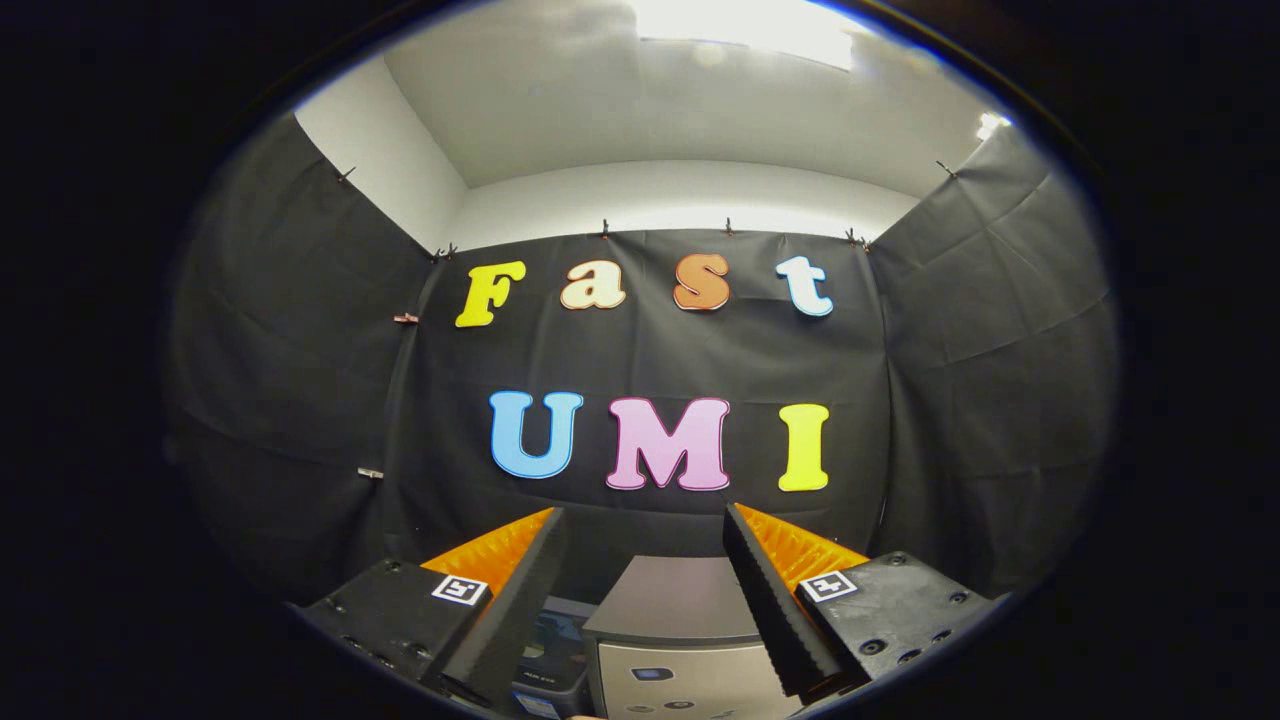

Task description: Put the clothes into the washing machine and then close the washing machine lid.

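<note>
Booth interior, seen from the gripper cam: the gripper [645,520] is held high and level, its two fingers [770,590] spread wide apart w/ nothing between them and nothing touching either one. Jaws stand fully parted; fingertips aim at the black cloth back wall [650,350], well short of it.

Below and between the fingers sits the washing machine [680,640], a silver-grey box unit w/ its lid [680,600] lying flat and closed on top. The lid's flat surface faces up; the machine's front panel [680,685], carrying a small display and a row of buttons, faces toward the camera. The unit's visible top runs front-to-back away from the gripper, narrowing toward the wall; its long axis can't be judged, as the lower body is cut off. The right finger overlaps the machine's right edge in the view, but it hangs above, not in contact.

Just left of the machine, partly hidden behind the left finger, stands a dark blue-grey container [555,640]; contents can't be made out. Clothes can't be picked out anywhere near the fingers.

Black cloth covers the back and both side walls, pinned along the top w/ small clips [605,228]. Above the cloth: white wall, white ceiling [650,110] and a bright light panel [745,25].
</note>
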Motion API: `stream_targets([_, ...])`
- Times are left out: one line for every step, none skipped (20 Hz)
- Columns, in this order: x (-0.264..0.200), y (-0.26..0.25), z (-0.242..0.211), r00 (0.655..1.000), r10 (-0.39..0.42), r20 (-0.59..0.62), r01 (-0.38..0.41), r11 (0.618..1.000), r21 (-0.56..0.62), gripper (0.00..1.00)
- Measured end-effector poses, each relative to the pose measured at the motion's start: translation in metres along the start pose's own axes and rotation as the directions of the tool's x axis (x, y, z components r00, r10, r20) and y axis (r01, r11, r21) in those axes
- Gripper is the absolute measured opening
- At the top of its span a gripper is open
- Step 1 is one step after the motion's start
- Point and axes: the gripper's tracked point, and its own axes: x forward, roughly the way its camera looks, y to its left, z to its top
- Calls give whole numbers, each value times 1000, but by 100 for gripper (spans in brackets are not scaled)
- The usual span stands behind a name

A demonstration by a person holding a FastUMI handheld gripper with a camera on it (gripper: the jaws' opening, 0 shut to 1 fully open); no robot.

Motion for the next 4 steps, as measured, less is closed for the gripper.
stream_targets([0, 0, 1, 1000, 2, 2, -2, 1000, 0, 97])
stream_targets([0, -1, 1, 1000, 3, 4, -3, 1000, -2, 97])
stream_targets([0, -1, 1, 1000, 3, 4, -3, 1000, -3, 97])
stream_targets([1, -1, 0, 1000, 3, 3, -3, 1000, -4, 97])
